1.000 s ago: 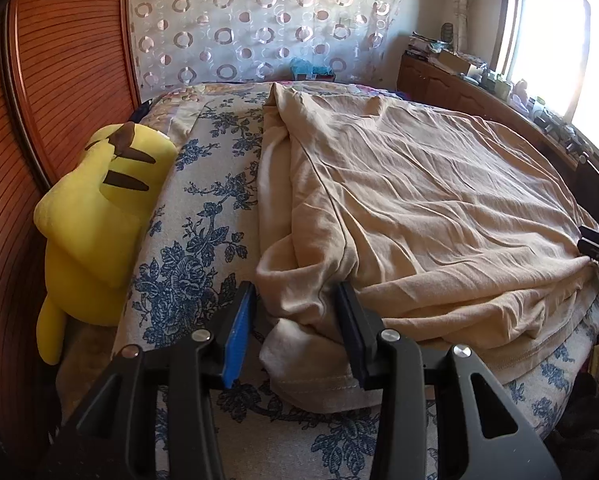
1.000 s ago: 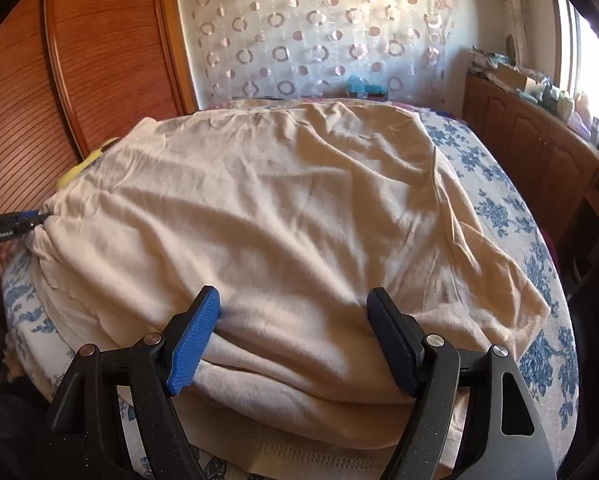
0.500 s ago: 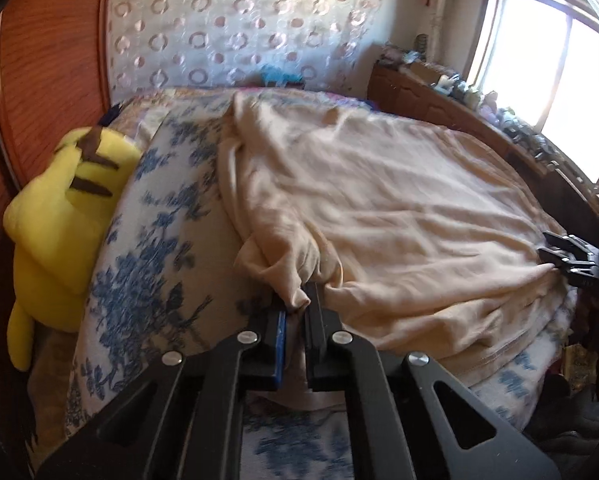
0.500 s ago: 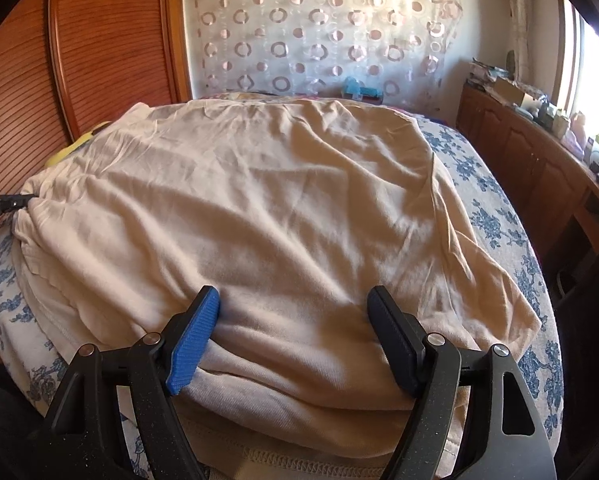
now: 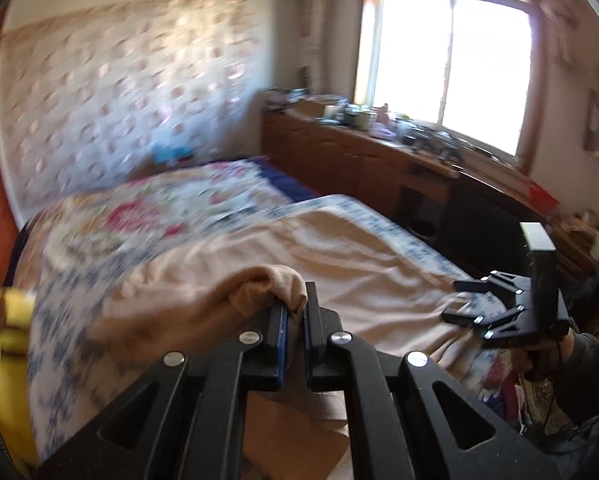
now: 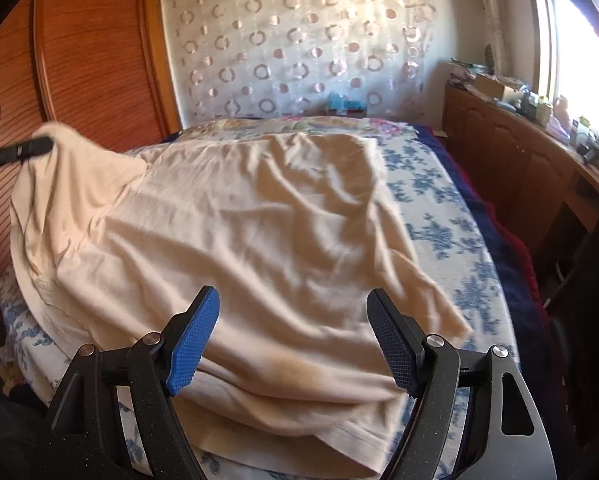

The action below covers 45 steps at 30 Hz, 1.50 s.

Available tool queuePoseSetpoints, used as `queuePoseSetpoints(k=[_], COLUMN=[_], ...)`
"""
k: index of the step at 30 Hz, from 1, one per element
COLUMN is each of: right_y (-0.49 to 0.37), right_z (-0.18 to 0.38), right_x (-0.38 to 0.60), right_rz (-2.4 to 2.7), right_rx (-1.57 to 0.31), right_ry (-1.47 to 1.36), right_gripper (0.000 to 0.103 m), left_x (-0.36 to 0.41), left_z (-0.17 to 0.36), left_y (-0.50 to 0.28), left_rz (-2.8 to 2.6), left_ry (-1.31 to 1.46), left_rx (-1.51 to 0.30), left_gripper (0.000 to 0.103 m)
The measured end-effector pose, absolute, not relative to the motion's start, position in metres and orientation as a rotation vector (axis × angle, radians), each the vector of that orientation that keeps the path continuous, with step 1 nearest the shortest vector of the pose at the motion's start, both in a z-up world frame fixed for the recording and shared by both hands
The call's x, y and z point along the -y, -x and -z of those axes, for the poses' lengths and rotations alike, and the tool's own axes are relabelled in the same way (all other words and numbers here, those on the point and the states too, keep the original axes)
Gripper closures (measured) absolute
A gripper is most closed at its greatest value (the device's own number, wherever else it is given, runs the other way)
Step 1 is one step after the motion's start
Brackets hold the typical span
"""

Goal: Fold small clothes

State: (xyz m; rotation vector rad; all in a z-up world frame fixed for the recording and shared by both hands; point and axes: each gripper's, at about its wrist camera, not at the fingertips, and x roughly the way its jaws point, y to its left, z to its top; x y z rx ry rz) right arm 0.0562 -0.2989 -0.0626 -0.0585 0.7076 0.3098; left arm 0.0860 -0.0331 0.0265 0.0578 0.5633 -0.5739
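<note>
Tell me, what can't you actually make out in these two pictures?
- Left wrist view: the yellow plush toy is motion-blurred and cut off by the frame edge.
- The cloth between the left gripper pads is hidden by its jaws.
- Right wrist view: the beige garment near hem is covered by the right gripper.

Bright window point(image 5: 447, 68), wooden cabinets point(image 6: 511, 152), circle-patterned curtain point(image 6: 299, 52), floral bed point(image 6: 439, 216), wood panelling point(image 6: 95, 60)

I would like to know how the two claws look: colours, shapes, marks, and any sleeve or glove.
Both are matte black, speckled plastic linkages with silver round rivets. The right claw has two angular fingers with blue cross-hatched pads. The left claw has the same black fingers and blue pad edges. The right hand wears a dark glove and dark sleeve.
</note>
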Motion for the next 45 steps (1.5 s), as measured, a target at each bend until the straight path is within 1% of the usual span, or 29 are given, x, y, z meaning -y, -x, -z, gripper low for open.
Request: queuePoseSetpoints(k=[7, 12, 14, 15, 17, 18, 20, 22, 24, 28, 34, 39, 45], right_y=[-0.044, -0.036, -0.034, -0.033, -0.033, -0.033, -0.033, -0.035, -0.038, -0.044, -0.049, -0.051, -0.056], right_z=[0.054, 0.046, 0.044, 0.043, 0.043, 0.042, 0.042, 0.041, 0.04, 0.038, 0.032, 0.028, 0.022], right_x=[0.328, 0.347, 0.35, 0.352, 0.352, 0.352, 0.352, 0.349, 0.345, 0.332, 0.31, 0.296, 0.271], right_rz=[-0.27, -0.239, -0.233, -0.233, -0.232, -0.232, -0.237, -0.246, -0.258, -0.287, -0.326, -0.354, -0.419], right_rx=[-0.693, -0.678, -0.675, -0.675, -0.675, -0.675, -0.674, -0.673, -0.672, -0.672, -0.662, -0.657, -0.649], right_ry=[0.045, 0.024, 0.022, 0.021, 0.022, 0.021, 0.018, 0.014, 0.018, 0.03, 0.053, 0.071, 0.094], right_gripper=[0.025, 0.025, 0.025, 0.025, 0.025, 0.025, 0.025, 0.025, 0.025, 0.025, 0.025, 0.025, 0.025], left_x=[0.103, 0.124, 0.127, 0.127, 0.125, 0.124, 0.122, 0.111, 0.098, 0.078, 0.07, 0.056, 0.032], left_z=[-0.06, -0.067, -0.063, -0.061, -0.056, -0.053, -0.047, -0.043, -0.037, -0.026, -0.037, -0.034, -0.012], left_y=[-0.091, -0.084, -0.084, -0.084, -0.082, -0.082, -0.079, -0.076, -0.077, -0.079, -0.06, -0.058, -0.061], left_rz=[0.705, 0.746, 0.74, 0.739, 0.745, 0.748, 0.726, 0.701, 0.668, 0.658, 0.683, 0.622, 0.53], left_ry=[-0.114, -0.108, -0.101, -0.1, -0.111, -0.12, -0.136, -0.143, -0.132, -0.086, -0.095, -0.124, -0.101], left_rx=[-0.536, -0.552, -0.577, -0.586, -0.597, -0.609, -0.613, -0.61, -0.626, -0.654, -0.618, -0.617, -0.649], left_gripper=[0.101, 0.099, 0.096, 0.094, 0.086, 0.08, 0.077, 0.07, 0.067, 0.065, 0.06, 0.059, 0.059])
